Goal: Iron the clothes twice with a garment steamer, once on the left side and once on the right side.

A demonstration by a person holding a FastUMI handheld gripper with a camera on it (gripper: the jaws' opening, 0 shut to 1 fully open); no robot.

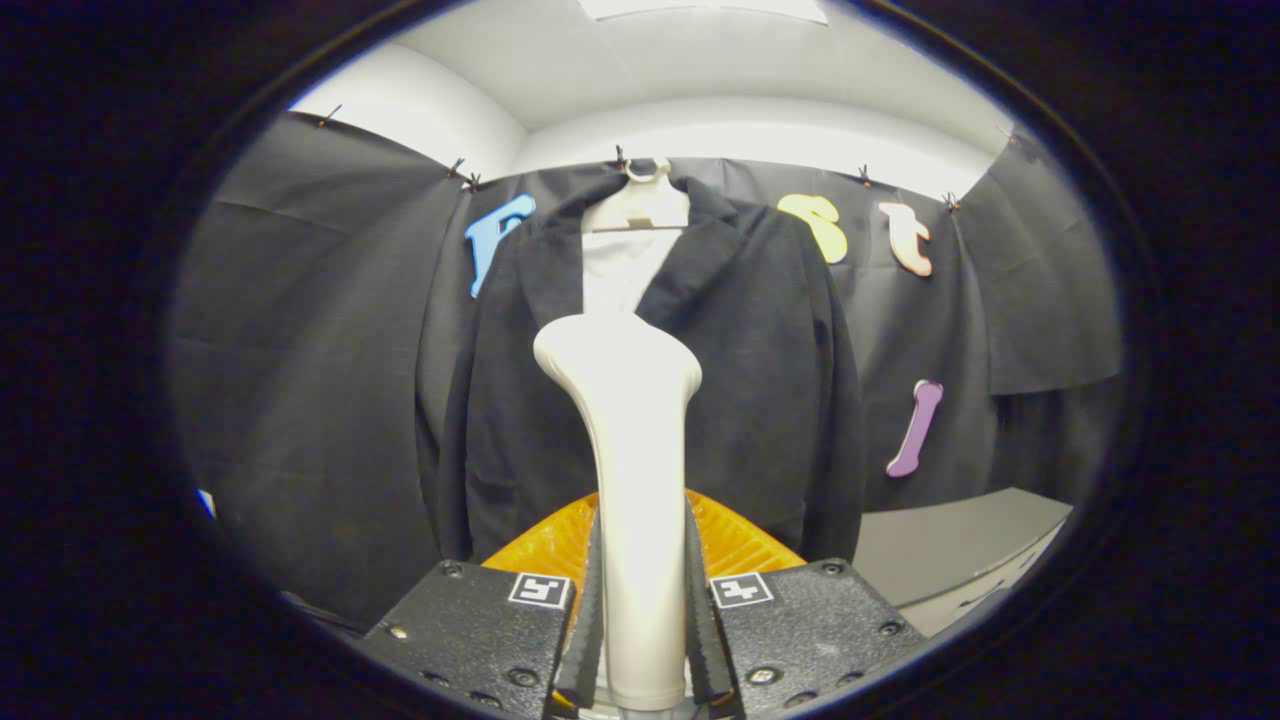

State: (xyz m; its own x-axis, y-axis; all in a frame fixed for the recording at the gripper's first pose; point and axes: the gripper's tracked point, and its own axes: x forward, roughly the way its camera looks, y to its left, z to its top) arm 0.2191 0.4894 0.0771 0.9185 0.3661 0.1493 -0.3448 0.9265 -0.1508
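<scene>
Gripper view: gripper (640,600) clamped on the steamer (625,450), both fingers (588,610) pressed against the sides of its pale handle. Steamer held upright between the fingers, flared head raised ahead of them, level with the jacket's chest. Dark jacket (760,380) hung beyond on a white hanger (640,205), hooked at the top of the cloth wall (320,350), lapels open over a pale lining. Head apart from the fabric or touching it: cannot tell. Orange ribbed part (735,540) just behind the handle, low. Grey table (960,545) to the right, below the jacket's hem.
</scene>
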